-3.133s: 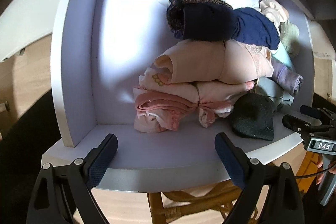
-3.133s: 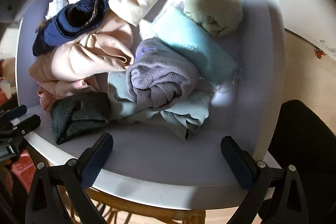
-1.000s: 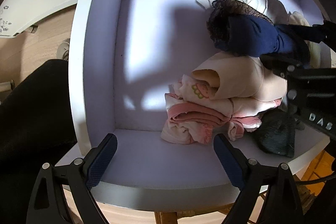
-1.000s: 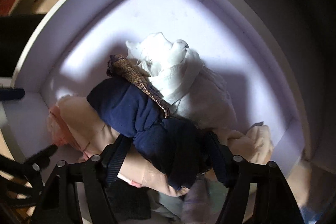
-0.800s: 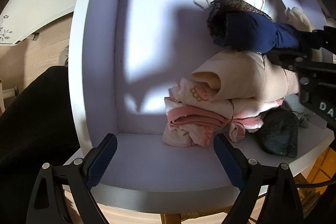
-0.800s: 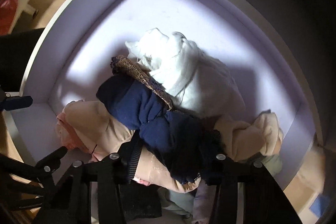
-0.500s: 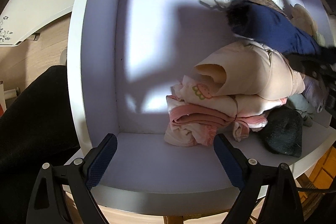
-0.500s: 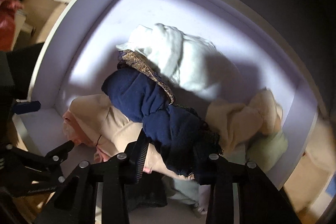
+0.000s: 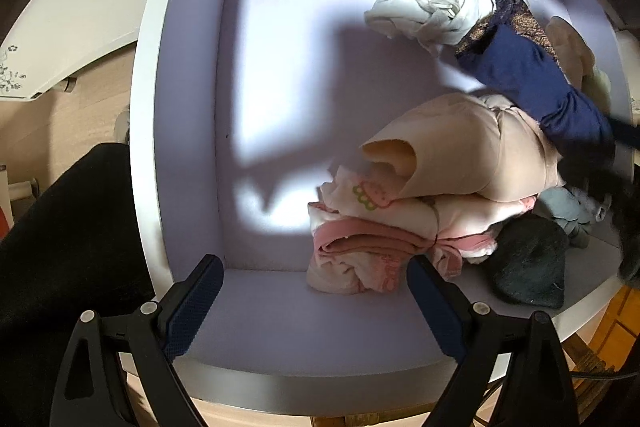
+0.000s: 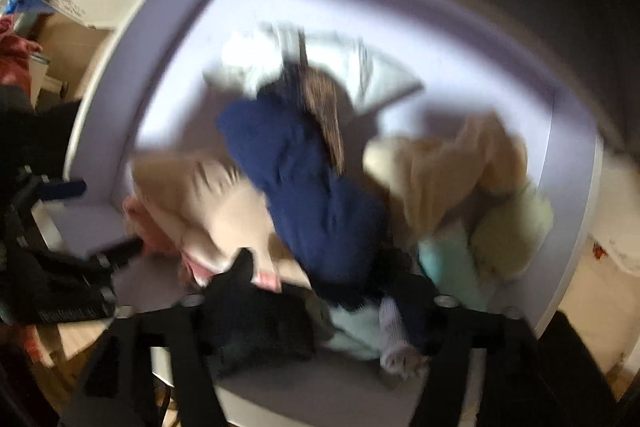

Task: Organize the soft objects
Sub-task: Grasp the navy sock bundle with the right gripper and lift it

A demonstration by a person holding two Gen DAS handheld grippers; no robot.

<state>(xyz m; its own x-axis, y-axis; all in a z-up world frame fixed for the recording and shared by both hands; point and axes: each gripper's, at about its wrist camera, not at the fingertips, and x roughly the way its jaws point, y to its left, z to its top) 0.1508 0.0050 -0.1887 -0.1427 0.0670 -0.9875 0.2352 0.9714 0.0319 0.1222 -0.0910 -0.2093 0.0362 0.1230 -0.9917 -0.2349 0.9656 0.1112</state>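
A pile of soft clothes fills the right half of a lilac-lined drawer (image 9: 188, 67). A navy garment with a brown lace edge (image 9: 532, 79) lies stretched across the pile, between a white bundle (image 9: 432, 3) and a beige garment (image 9: 472, 155). My right gripper (image 10: 332, 283) hangs over the navy garment's (image 10: 304, 179) near end. Its jaws are opening, with the cloth between them and the pads apart from it; this view is blurred. My left gripper (image 9: 312, 279) stands open over the drawer's front edge, by a pink folded stack (image 9: 360, 243), and holds nothing.
A dark knitted piece (image 9: 528, 267) lies at the front right of the drawer. Pale green, mint and cream items (image 10: 512, 227) crowd the right side. The drawer's left half (image 9: 280, 87) shows bare lining. A person's dark-clothed leg (image 9: 68, 227) is at the left.
The right gripper shut on the navy garment, dragged it to the right across the pile, and its jaws now stand wider. The left gripper has stayed in place.
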